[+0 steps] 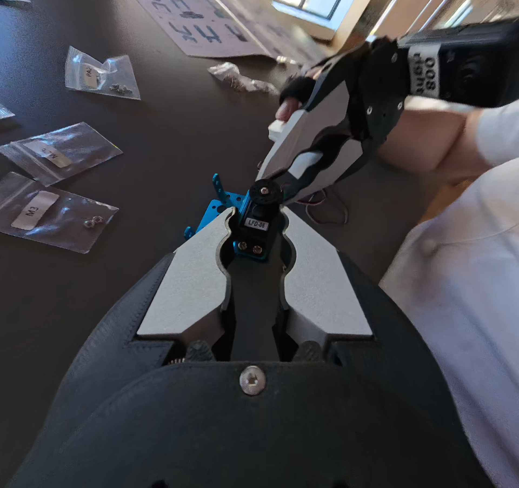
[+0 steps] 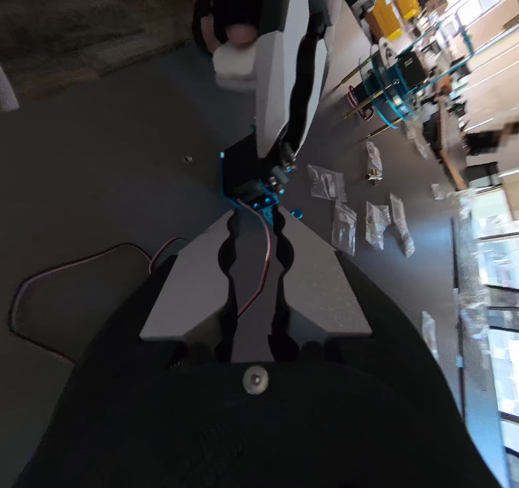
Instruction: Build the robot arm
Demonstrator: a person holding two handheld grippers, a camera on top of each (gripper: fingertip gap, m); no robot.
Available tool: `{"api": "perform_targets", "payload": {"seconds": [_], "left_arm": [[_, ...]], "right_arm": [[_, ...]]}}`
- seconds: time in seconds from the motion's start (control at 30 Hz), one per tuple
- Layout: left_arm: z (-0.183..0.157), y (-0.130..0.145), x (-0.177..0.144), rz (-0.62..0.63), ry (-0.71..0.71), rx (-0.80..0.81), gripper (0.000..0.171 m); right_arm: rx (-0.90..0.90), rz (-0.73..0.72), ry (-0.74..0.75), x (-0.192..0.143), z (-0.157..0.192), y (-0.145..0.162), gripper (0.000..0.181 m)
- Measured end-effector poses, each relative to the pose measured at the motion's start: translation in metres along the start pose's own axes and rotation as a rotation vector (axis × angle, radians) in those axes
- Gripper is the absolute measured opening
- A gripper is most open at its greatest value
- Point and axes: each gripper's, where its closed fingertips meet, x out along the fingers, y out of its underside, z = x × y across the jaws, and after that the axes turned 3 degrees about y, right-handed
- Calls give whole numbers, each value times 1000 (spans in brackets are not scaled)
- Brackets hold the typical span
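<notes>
A black servo (image 1: 257, 210) in a blue metal bracket (image 1: 216, 207) is held above the dark table (image 1: 140, 137). My left gripper (image 1: 258, 214) is shut on the servo body, one fingertip on each side. My right gripper (image 1: 273, 186) comes in from the upper right and meets the far end of the assembly behind the round servo horn. In the right wrist view, my right gripper (image 2: 257, 212) closes around a blue bracket tab (image 2: 264, 203), with the servo wire (image 2: 84, 258) running between its fingers. The left gripper (image 2: 280, 151) grips the servo (image 2: 241, 162) from above.
Small clear bags of screws and nuts (image 1: 56, 213) lie on the table to the left, with more in the right wrist view (image 2: 342, 227). A printed cardboard sheet (image 1: 202, 19) lies at the back. A round blue acrylic assembly on brass standoffs (image 2: 393, 89) and a loose nut (image 2: 186, 160) sit nearby. A white sleeve (image 1: 463, 278) is at right. Both grippers' tips are close together, under 4 cm apart.
</notes>
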Motion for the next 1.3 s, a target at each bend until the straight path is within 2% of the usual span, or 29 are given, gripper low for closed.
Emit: {"api": "perform_targets", "payload": {"seconds": [0.13, 0.37, 0.47, 0.57, 0.73, 0.87, 1.0, 1.17, 1.3], "left_arm": [[7, -9, -8, -36, 157, -154, 27], [10, -14, -13, 13, 358, -272, 25], [13, -16, -15, 30, 426, -338, 25], [14, -18, -15, 49, 483, -380, 24], [13, -20, -13, 74, 537, -368, 20], [10, -19, -11, 94, 560, -346, 20], [9, -19, -13, 96, 578, -344, 19], [9, -18, -14, 100, 591, -345, 19], [9, -18, -14, 101, 591, -338, 19]], "right_arm": [[199, -44, -93, -12, -4, -13, 28], [469, -238, -139, -26, -34, -43, 28], [546, -204, -153, -21, -44, -31, 27], [502, -173, -132, -9, -50, -20, 25], [408, -127, -213, 3, -35, -27, 23], [452, -119, -281, 2, -35, -32, 23], [518, -146, -319, -2, -45, -34, 14], [387, -98, -330, 4, -29, -29, 16], [320, -110, -237, 7, -34, -26, 17]]}}
